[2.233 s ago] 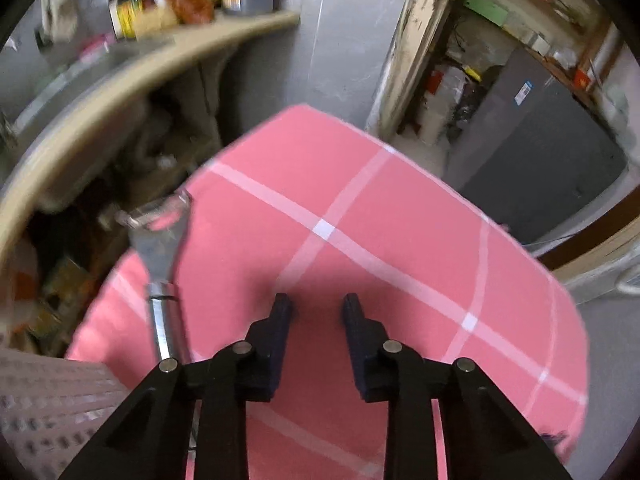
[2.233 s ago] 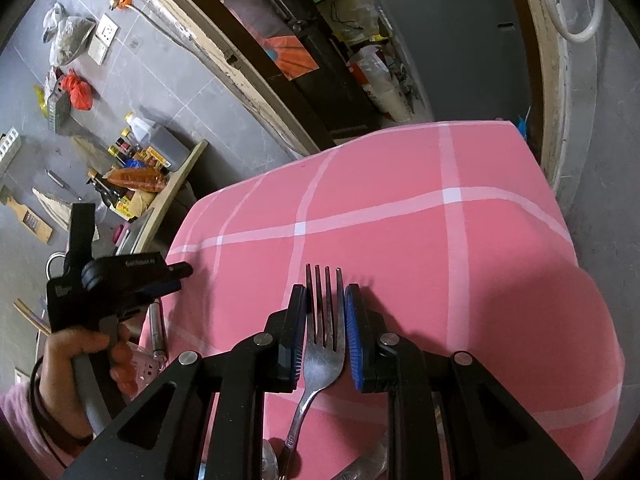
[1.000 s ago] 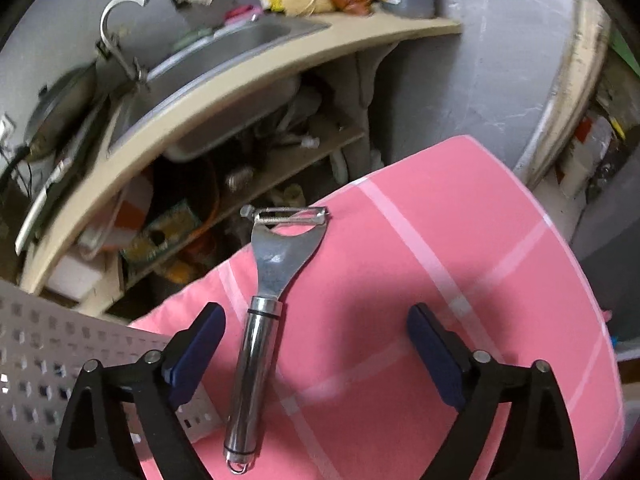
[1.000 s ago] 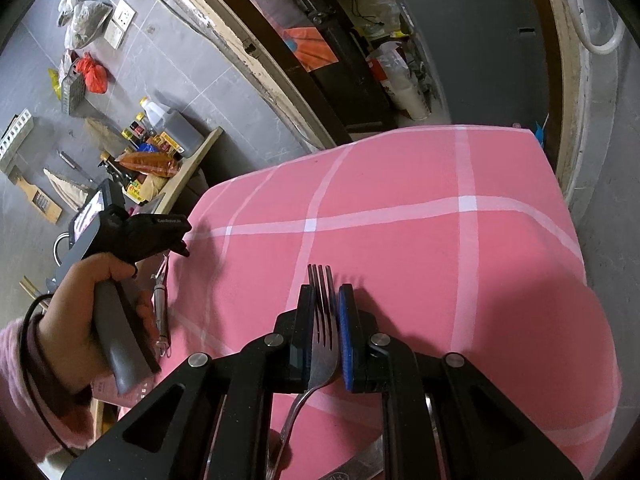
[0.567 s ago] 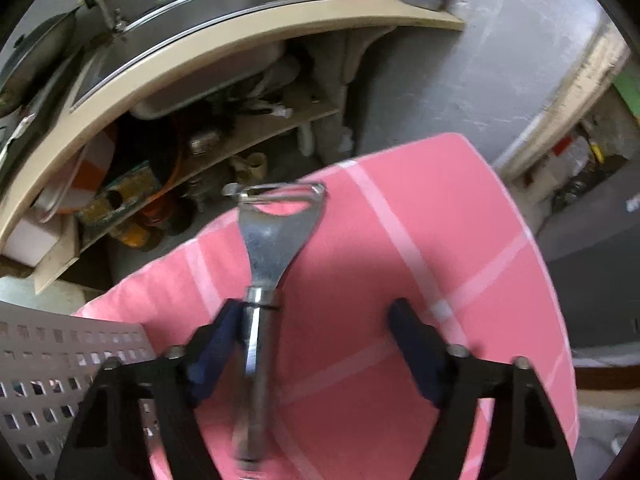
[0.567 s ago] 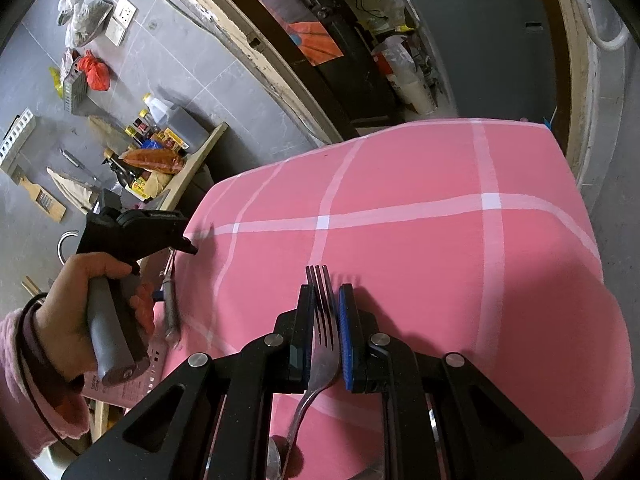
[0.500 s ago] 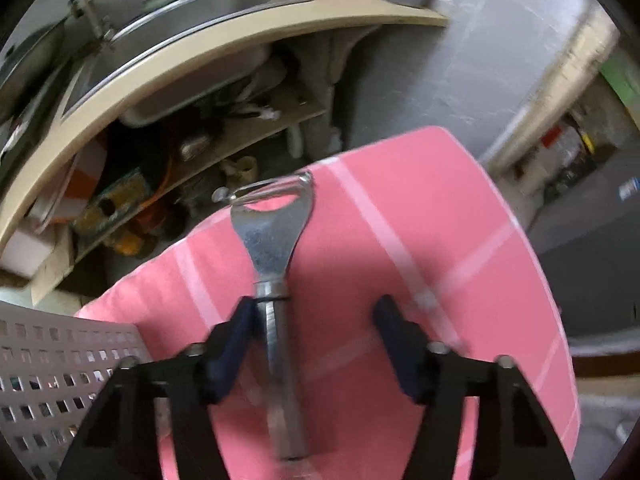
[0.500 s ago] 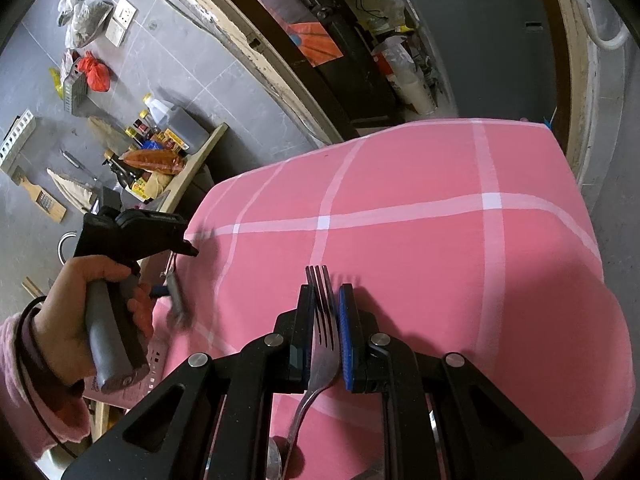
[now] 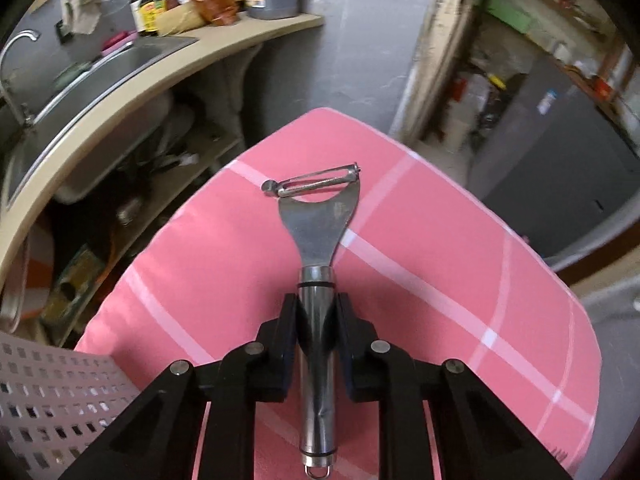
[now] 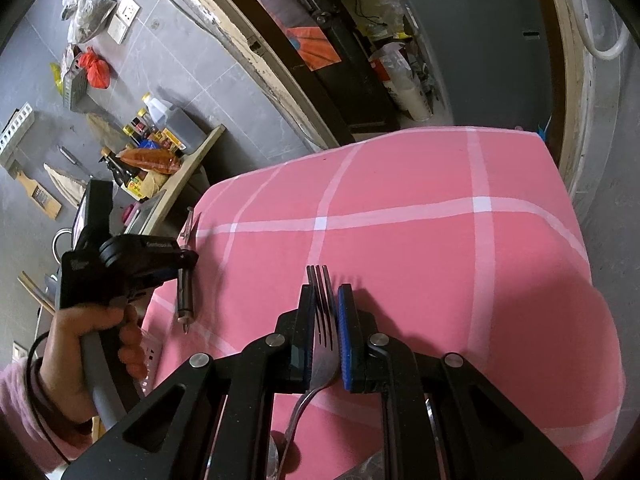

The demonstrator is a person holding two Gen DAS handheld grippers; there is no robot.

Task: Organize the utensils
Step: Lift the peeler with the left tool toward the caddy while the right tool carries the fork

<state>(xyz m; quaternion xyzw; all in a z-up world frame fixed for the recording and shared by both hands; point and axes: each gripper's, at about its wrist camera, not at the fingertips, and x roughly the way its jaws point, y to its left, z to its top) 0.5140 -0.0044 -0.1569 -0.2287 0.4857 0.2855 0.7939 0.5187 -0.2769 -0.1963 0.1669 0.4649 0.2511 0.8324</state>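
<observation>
Peeler (image 9: 318,276), steel Y-type, now clamped by its handle in the left tongs (image 9: 317,312); blade end forward, hanging ring toward the camera; a second ago those tongs stood wide apart over it as it lay flat on the worktop (image 9: 460,248), pink checked cloth; half a second ago they were narrowing on the handle; grip now complete. Right wrist view shows the peeler (image 10: 185,280) held clear of the cloth at the worktop's left edge, tilted, in the left tongs (image 10: 182,258) carried by the person's hand (image 10: 92,344); so it appears lifted, not just pinched.

Fork (image 10: 320,320) in the right tongs (image 10: 323,300); closed on its neck, tines forward, handle trailing down below; unchanged across the last two seconds; hovering over the cloth.

Perforated pale basket (image 9: 60,396) at the lower left of the left view, just beside the worktop edge; a likely destination, judged only from the task.

Meaning: both tongs loaded, pickup phase done for these two utensils; the remaining step is placing each. Risk: round polished handle could rotate or slide between the pads in transit; grip sits near the handle's upper end, so the heavier handle end may swing.
</observation>
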